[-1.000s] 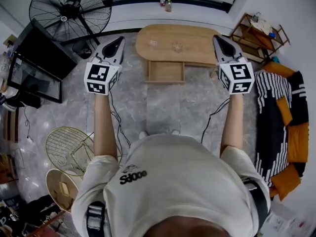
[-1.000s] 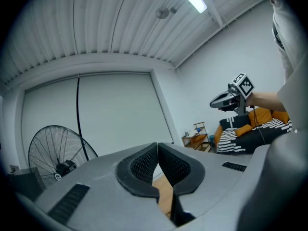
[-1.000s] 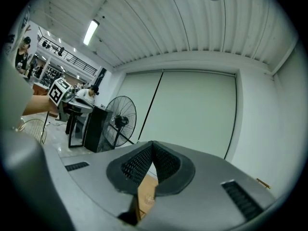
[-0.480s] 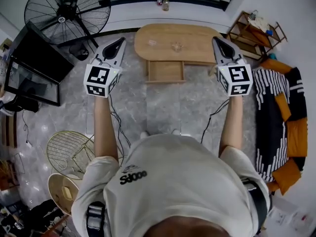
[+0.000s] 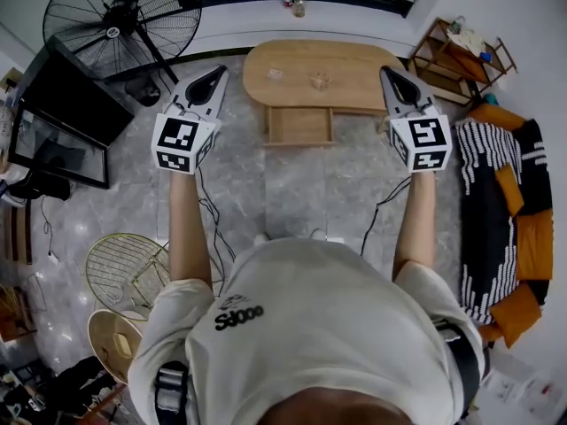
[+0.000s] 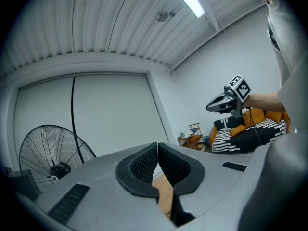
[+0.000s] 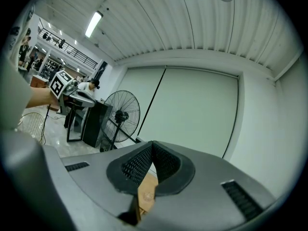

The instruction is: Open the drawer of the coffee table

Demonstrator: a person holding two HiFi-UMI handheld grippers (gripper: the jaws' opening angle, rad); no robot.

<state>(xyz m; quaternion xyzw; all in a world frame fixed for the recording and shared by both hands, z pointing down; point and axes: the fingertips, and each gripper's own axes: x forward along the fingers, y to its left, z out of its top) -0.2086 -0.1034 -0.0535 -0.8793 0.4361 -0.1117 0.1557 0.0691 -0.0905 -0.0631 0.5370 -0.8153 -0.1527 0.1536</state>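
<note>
The oval wooden coffee table (image 5: 354, 67) stands ahead of me on the grey floor. Its drawer (image 5: 299, 127) is pulled out toward me and looks empty. My left gripper (image 5: 218, 72) is held level to the left of the table, jaws shut with nothing between them. My right gripper (image 5: 386, 71) hovers over the table's right end, also shut and empty. In the left gripper view the pads (image 6: 144, 165) meet, and the right gripper (image 6: 226, 101) shows beyond. In the right gripper view the pads (image 7: 166, 161) are closed, with a strip of the table (image 7: 146, 195) below them.
A large standing fan (image 5: 124, 16) and a black cabinet (image 5: 62, 118) are at the left. Wire baskets (image 5: 124, 268) lie on the floor near my left side. A wooden shelf (image 5: 461, 56) and a sofa with striped and orange cushions (image 5: 509, 211) stand at the right. A small glass (image 5: 319, 81) sits on the table.
The right gripper has drifted slightly. The drawer stays pulled out and both grippers stay shut.
</note>
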